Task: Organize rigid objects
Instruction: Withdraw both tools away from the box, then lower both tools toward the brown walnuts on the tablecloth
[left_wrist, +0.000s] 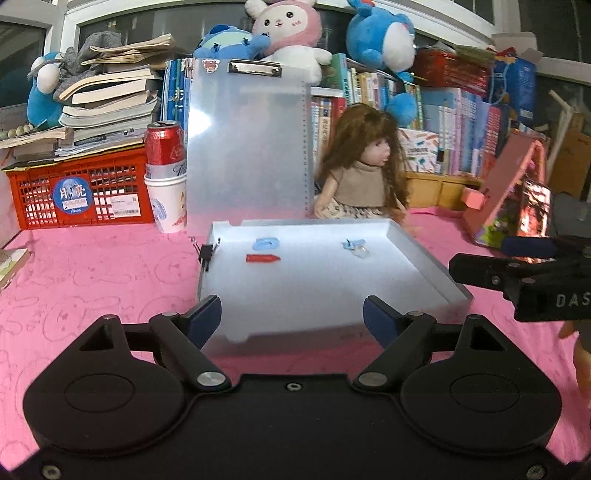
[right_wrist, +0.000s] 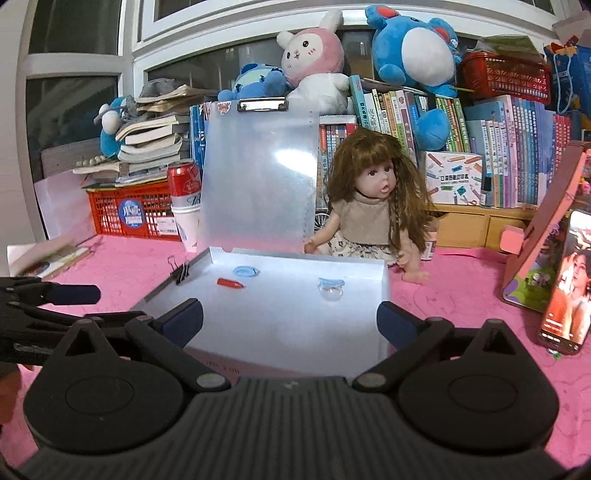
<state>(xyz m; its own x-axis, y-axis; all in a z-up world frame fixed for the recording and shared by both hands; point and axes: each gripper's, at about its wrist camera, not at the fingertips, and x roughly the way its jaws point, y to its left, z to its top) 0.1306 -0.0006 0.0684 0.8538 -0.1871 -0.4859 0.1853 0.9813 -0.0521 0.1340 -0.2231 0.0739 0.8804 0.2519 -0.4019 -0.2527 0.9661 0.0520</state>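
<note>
Both tools spread wide, empty: left tool (left_wrist: 291, 314), right tool (right_wrist: 290, 317). White tray (right_wrist: 382, 280) holds 1 red piece (right_wrist: 229, 283), 2 blue pieces, possibly clips.

- Shallow tray (right_wrist: 382, 280), smooth with a dull silvery sheen, metal-like.
- Clipboard (right_wrist: 258, 177), frosted translucent plastic under a shiny metal clip (right_wrist: 263, 105).
- Tablecloth (left_wrist: 92, 280), matt pink cloth.
- Crate (left_wrist: 79, 195), red plastic lattice.
- Can (left_wrist: 164, 142), glossy.

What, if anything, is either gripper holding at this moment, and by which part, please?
Nothing is held: the left gripper and right gripper are both open and empty above the tray.
</note>
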